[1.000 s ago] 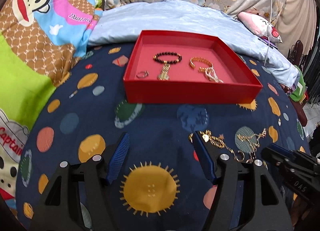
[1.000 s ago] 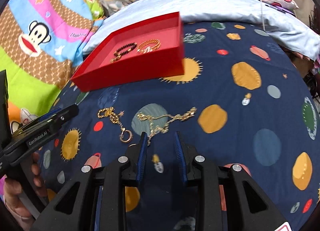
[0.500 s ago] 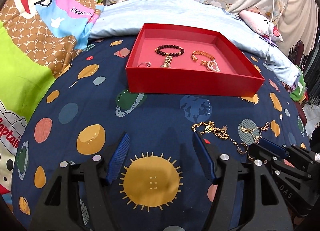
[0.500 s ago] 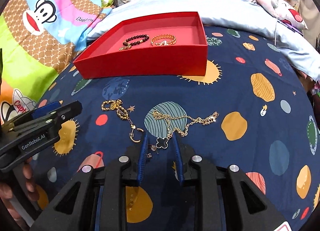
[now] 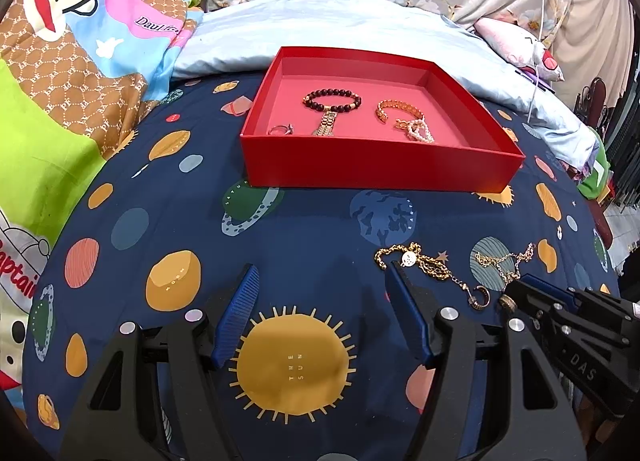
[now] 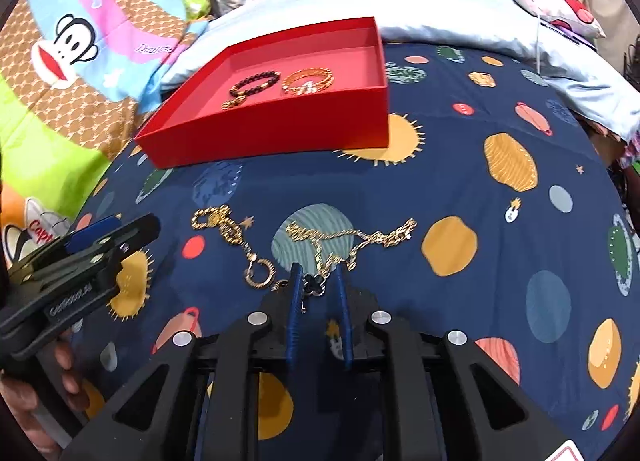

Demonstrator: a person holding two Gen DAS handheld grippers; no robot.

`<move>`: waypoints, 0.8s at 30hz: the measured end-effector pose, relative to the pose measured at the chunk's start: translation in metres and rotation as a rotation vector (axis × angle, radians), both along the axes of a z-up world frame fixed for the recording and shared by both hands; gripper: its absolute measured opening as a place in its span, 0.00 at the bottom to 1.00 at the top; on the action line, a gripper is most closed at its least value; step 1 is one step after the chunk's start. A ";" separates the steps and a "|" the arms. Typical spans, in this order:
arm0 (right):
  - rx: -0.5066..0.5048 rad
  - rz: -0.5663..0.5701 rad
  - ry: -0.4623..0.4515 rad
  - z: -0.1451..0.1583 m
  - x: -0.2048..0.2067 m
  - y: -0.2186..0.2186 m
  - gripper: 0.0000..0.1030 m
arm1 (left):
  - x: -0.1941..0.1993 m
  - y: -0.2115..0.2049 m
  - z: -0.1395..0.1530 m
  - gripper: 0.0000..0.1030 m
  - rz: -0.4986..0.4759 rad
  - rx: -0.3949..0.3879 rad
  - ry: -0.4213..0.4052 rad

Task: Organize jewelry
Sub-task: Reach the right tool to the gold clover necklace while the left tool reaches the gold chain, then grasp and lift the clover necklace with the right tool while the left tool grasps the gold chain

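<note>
**Gold chain could snag as I lift**

Gold links are trailing away from my right gripper (image 6: 318,287), so I am risking a tangle: the thin necklace (image 6: 352,237) is lying just beside the thicker chain (image 6: 224,227) on the bedspread (image 6: 460,181). My right fingers are standing narrowly apart around the black clover charm (image 6: 314,285), not yet pinching it. My left gripper (image 5: 324,281) is hanging wide open, holding nothing. Both chains are lying near the red box (image 6: 280,125), which is sitting toward the bedspread's far edge.
</note>
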State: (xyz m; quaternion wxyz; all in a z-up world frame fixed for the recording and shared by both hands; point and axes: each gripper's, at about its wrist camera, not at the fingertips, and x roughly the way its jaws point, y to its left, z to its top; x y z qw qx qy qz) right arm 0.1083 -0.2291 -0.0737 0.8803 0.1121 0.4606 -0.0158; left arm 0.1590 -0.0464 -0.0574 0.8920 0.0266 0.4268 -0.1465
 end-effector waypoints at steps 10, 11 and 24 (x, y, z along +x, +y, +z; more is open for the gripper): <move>-0.072 0.017 0.021 -0.002 -0.002 0.006 0.02 | 0.000 -0.001 0.001 0.61 -0.004 -0.005 0.001; -0.066 0.004 0.017 -0.002 -0.005 0.003 0.02 | 0.000 -0.001 0.001 0.61 -0.005 -0.005 0.002; 0.025 -0.045 -0.015 0.004 -0.029 -0.013 0.02 | 0.012 -0.036 -0.012 0.61 -0.068 0.002 0.027</move>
